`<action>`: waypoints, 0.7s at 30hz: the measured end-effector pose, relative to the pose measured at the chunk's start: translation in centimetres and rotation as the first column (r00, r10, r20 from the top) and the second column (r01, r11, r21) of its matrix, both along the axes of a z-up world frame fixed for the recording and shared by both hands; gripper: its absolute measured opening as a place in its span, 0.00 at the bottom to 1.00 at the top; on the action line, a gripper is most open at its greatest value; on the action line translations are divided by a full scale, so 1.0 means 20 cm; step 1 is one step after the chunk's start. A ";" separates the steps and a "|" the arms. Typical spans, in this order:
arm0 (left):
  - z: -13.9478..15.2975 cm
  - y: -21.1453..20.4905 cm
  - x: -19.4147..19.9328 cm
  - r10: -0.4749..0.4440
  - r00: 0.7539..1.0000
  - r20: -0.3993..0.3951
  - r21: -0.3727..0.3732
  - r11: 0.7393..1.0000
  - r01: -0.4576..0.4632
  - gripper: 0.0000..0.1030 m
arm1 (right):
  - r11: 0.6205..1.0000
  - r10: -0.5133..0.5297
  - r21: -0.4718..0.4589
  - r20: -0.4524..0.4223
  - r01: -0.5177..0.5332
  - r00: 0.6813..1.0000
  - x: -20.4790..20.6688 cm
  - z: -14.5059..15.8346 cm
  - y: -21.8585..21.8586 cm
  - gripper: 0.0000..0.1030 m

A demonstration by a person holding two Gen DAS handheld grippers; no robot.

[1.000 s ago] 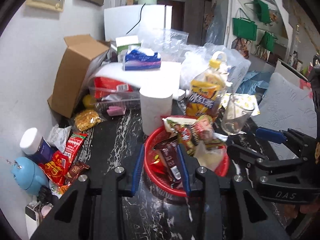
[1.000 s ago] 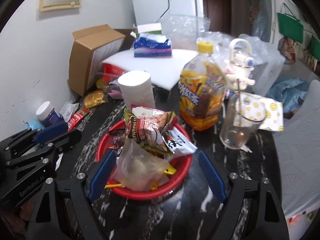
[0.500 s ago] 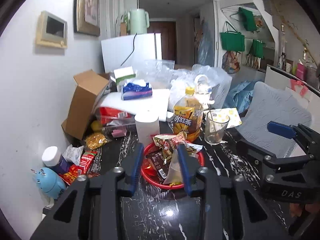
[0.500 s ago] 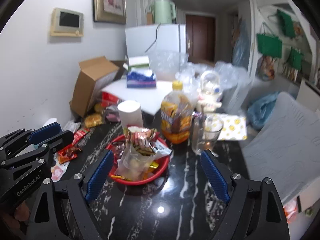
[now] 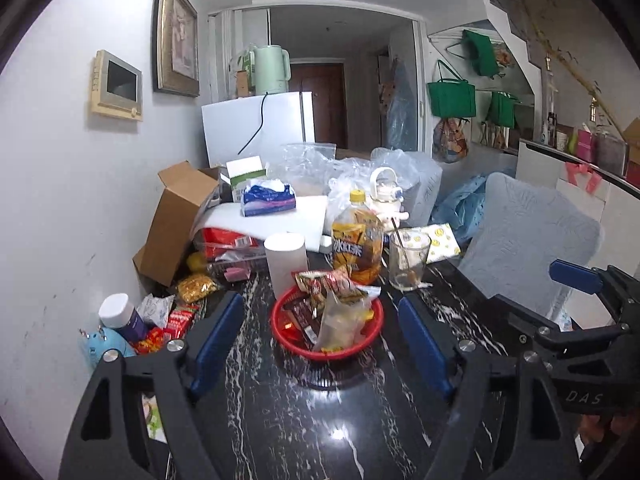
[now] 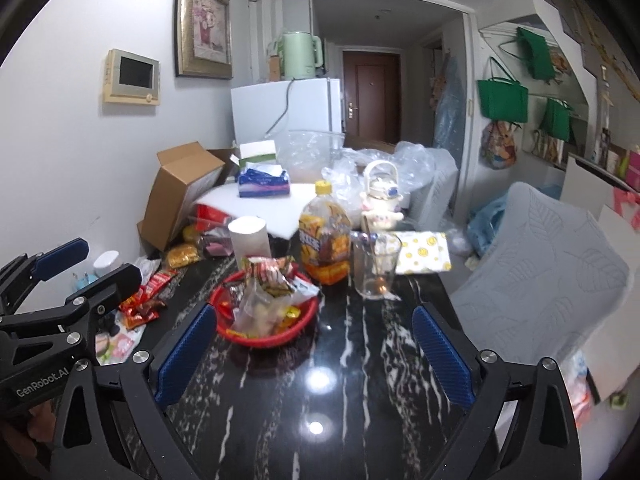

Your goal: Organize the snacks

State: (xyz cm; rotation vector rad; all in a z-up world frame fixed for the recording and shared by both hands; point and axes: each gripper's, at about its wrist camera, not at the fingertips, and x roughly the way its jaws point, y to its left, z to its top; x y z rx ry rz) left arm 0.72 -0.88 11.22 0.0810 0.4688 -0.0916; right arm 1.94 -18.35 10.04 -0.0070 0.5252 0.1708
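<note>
Several snack packets [image 5: 325, 305] sit heaped in the red basket [image 5: 362, 347] on the black marble table [image 5: 304, 416]. Behind the basket stand a paper roll [image 5: 285, 261], a drink bottle [image 5: 357, 245] and a glass [image 5: 408, 259]; more packets [image 6: 145, 297], perhaps candy, lie left of it. Short of the basket, the left gripper [image 5: 320, 349] and right gripper [image 6: 314, 354] have just been opening, both wide with nothing between.

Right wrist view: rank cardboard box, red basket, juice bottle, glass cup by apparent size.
1. cardboard box
2. red basket
3. juice bottle
4. glass cup
The basket is nearer the camera, so its rank over the bottle is unsure.
</note>
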 end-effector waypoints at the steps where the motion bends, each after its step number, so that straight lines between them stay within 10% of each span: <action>1: -0.01 0.00 -0.01 0.001 1.000 -0.004 0.001 1.000 -0.001 0.77 | 1.000 -0.007 -0.002 -0.003 0.007 1.000 -0.02 -0.01 0.00 0.97; 21: -0.37 0.08 -0.13 0.020 0.989 -0.150 -0.032 0.999 -0.025 0.77 | 0.998 -0.067 -0.013 -0.153 0.066 0.986 -0.22 -0.41 0.00 0.97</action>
